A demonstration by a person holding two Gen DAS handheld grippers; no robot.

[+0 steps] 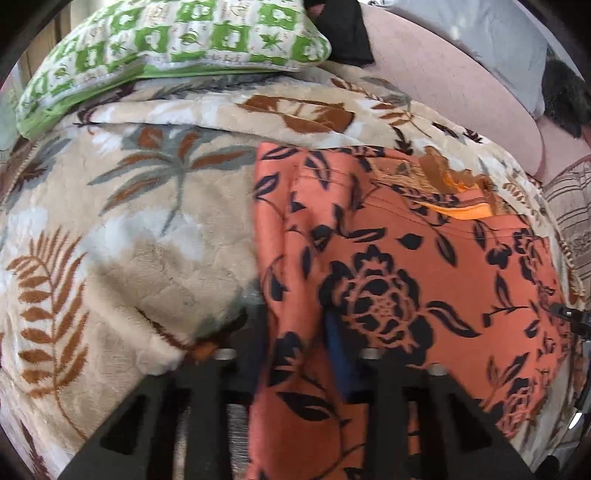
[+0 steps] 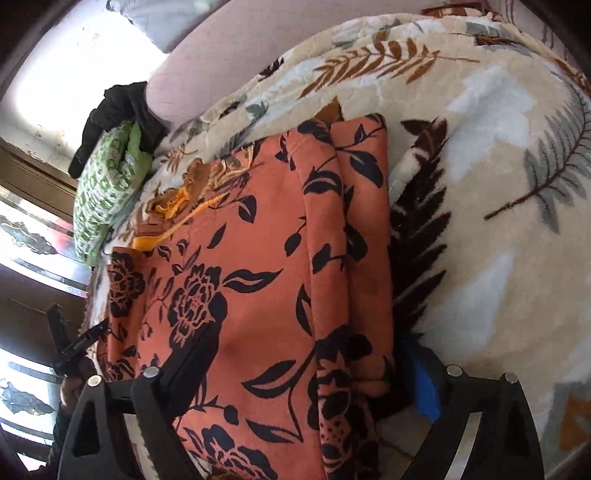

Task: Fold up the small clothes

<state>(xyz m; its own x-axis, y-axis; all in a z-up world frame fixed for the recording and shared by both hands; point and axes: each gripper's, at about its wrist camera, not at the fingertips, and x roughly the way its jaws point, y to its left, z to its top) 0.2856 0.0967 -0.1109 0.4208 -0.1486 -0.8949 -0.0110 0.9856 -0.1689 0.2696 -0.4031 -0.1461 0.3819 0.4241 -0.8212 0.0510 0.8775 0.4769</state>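
An orange garment with black flower print (image 1: 399,258) lies on a cream leaf-print blanket (image 1: 129,229). In the left wrist view a fold of it passes up between the fingers of my left gripper (image 1: 295,332), which is shut on that fold. In the right wrist view the same garment (image 2: 258,280) lies folded lengthwise, and its near edge runs between the wide-set fingers of my right gripper (image 2: 303,354), which looks open around it. A lighter orange patterned cloth (image 2: 173,199) shows at the garment's far end.
A green and white patterned pillow (image 1: 166,40) lies at the far edge of the blanket. A black cloth (image 1: 343,29) and a pink cushion (image 1: 454,74) lie behind it. The blanket (image 2: 498,184) spreads to the right of the garment.
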